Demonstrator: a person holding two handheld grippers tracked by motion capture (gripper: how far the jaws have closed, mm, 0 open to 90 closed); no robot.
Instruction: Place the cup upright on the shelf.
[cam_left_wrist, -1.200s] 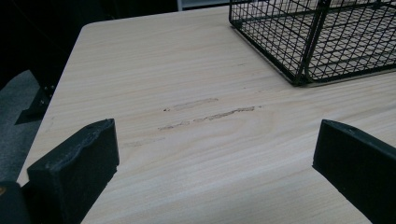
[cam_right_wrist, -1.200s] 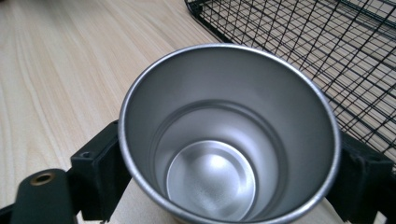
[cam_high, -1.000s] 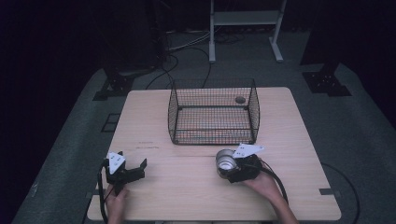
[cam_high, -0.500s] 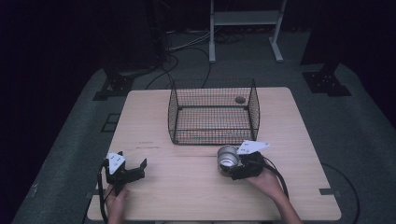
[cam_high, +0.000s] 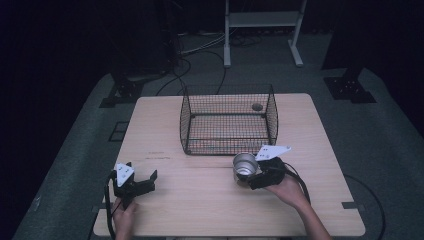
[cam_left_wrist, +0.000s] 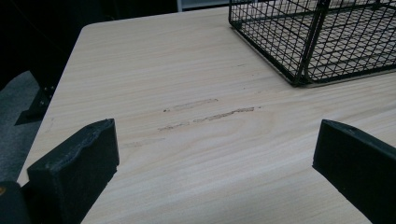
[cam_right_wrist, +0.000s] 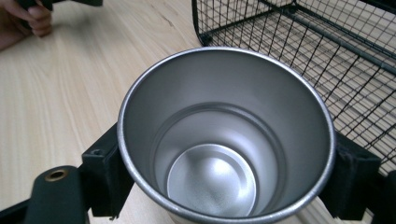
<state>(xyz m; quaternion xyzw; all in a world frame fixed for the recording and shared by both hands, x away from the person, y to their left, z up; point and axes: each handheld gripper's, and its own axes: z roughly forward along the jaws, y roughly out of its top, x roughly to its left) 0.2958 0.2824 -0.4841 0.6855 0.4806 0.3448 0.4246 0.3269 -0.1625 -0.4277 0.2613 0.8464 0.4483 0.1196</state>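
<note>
Steel, bare and unmarked, makes up the cup (cam_right_wrist: 219, 154) clamped between the jaws of the right gripper (cam_high: 255, 176); in the right gripper view its round mouth faces the camera, a black jaw pressed against each side, and no brand, label or lettering can be read on the rim or inside. In the high view the cup (cam_high: 245, 165) sits at the right front of the wooden table (cam_high: 210, 210), just in front of the wire basket (cam_high: 227, 120) and apart from it, with the person's right hand (cam_high: 290, 190) behind the gripper.

At the left front, the left gripper (cam_high: 142, 181) rests low over the table in the person's left hand (cam_high: 122, 215), its jaws spread wide with nothing between them; the left gripper view shows bare wood grain and a few faint scuff marks (cam_left_wrist: 210, 114) between the two black jaws.

Farther back, the black wire basket stands in the middle of the table. A small round thing (cam_high: 257, 106) shows at its far right corner, too small to identify. Beyond the table, cables (cam_high: 200, 50) lie on the grey floor (cam_high: 75, 160) near a white frame (cam_high: 262, 20).
</note>
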